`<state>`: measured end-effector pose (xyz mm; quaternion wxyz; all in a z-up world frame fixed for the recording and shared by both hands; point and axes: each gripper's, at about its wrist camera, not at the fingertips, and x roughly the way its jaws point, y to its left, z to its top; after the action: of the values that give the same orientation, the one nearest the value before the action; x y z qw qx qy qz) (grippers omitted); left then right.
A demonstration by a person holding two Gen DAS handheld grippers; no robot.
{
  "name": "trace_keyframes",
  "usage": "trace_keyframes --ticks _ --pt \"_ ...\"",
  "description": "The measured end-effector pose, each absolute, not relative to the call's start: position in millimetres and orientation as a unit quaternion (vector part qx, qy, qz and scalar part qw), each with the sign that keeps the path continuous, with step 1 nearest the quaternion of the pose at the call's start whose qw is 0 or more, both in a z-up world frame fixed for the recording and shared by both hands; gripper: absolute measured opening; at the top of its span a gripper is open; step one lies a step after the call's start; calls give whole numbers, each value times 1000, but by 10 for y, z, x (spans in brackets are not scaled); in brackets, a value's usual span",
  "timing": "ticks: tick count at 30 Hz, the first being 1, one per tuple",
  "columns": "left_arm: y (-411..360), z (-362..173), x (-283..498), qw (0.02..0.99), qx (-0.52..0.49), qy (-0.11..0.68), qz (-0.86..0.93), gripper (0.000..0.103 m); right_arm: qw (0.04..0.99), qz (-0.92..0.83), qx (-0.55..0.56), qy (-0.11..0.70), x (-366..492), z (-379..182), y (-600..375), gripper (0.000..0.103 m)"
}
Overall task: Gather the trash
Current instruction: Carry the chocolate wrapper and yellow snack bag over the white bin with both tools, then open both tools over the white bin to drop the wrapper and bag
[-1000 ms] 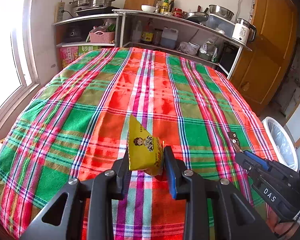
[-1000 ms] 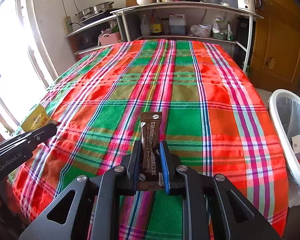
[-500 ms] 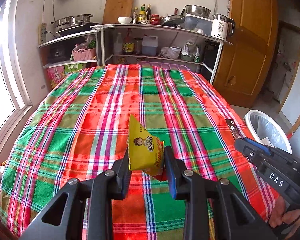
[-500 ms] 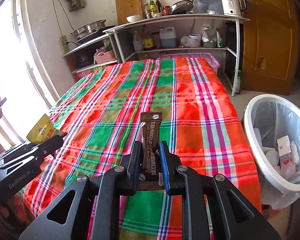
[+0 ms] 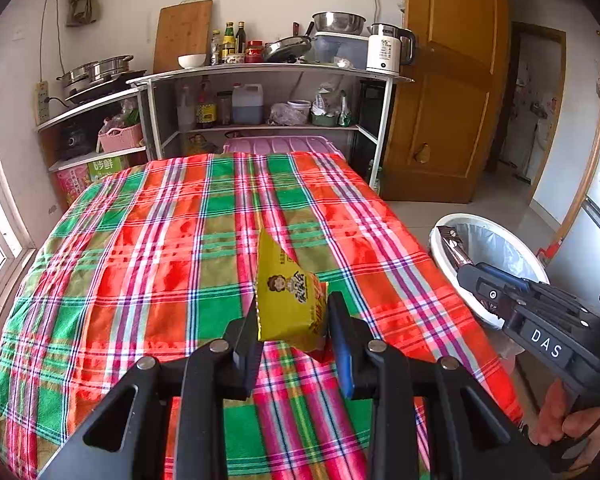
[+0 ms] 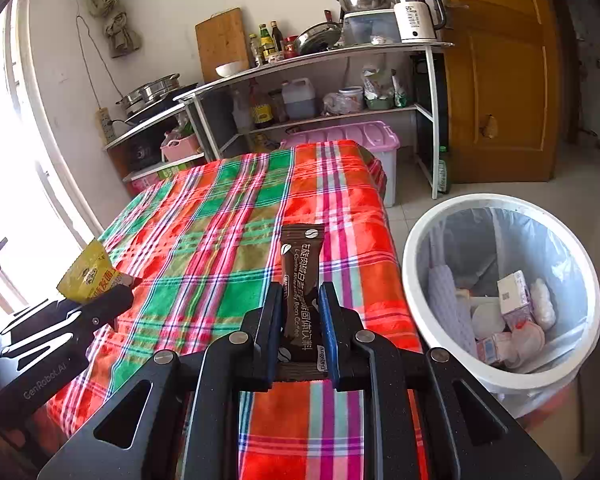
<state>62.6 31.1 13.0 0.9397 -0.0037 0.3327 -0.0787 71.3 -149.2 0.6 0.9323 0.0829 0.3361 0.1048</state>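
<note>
— Wrappers first: how do they look to handle?

— Both read as thin, light film, soft and a bit slick. The yellow snack packet (image 5: 290,300) stands pinched by its lower half between the fingers of the left gripper (image 5: 293,330), tilted, its top corner free in the air above the cloth. The brown coffee sachet (image 6: 301,280) is stiffer and narrower; the right gripper (image 6: 300,322) has closed on its lower part, and the upper end sticks up straight.

— Are those good places to hold?

— I'd judge so. A grip low and across the flat face keeps film from sliding out. The risk is that such light pieces cling to a pad on release, or drift sideways instead of dropping.

— Where do they go?

— The white trash bin (image 6: 416,264), lined with a clear bag, stands on the floor just off the bench's right edge. It already holds a small carton, tissue and other scraps. The sachet is near its rim but over the cloth, not over the opening; the packet is farther left.

— Anything in the way?

— Little that I can see. The plaid tablecloth (image 5: 160,248) on the bench shows no other litter. The right gripper sits between the packet and the bin, so the left one may have to wait or go round it. A pink-lidded storage box (image 6: 352,138), metal shelving (image 6: 320,60) with bottles and pans, an electric kettle (image 6: 414,20) and a wooden door (image 6: 500,80) are all well apart.
</note>
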Motion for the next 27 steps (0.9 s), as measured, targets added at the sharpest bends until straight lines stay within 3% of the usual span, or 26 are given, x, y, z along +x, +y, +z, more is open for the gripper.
trace_keyframes --ticks 15,27 --pt "-899 256 895 923 28 333 -189 32 942 19 105 319 650 205 -2619 19" --pt "-1760 124 1101 895 52 361 -258 32 927 -30 112 356 751 32 -3346 19"
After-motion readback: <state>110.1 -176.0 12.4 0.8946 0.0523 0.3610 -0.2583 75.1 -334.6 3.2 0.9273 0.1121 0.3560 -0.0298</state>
